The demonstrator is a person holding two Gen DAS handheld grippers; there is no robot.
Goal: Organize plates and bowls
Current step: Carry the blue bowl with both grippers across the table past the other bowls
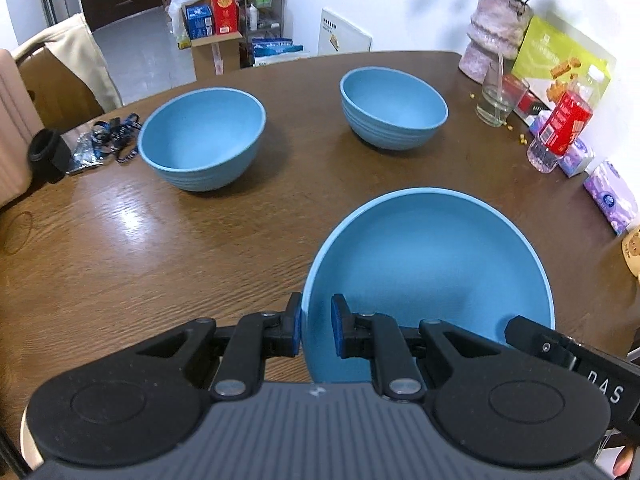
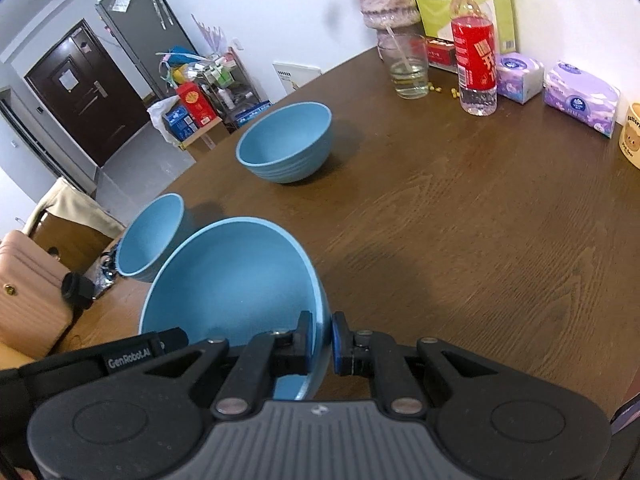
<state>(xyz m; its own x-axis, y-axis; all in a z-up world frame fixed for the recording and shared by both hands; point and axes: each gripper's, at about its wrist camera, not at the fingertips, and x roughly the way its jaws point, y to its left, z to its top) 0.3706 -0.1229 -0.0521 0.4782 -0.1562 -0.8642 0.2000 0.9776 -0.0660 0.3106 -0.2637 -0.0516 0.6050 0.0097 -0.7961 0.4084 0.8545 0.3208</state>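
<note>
step: I carry one bowl (image 1: pixel 428 276) over the table (image 1: pixel 160 240) near edge | left gripper (image 1: pixel 316 330) and right gripper (image 2: pixel 321 340) each pinch its rim | next: lower it into another bowl (image 1: pixel 202 136), centred, then release

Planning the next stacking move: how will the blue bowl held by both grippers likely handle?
The held bowl looks rigid: its thin rim keeps its shape between the jaws of both grippers. The matte finish probably grips well. Its rounded underside may rock when set on the table.
</note>
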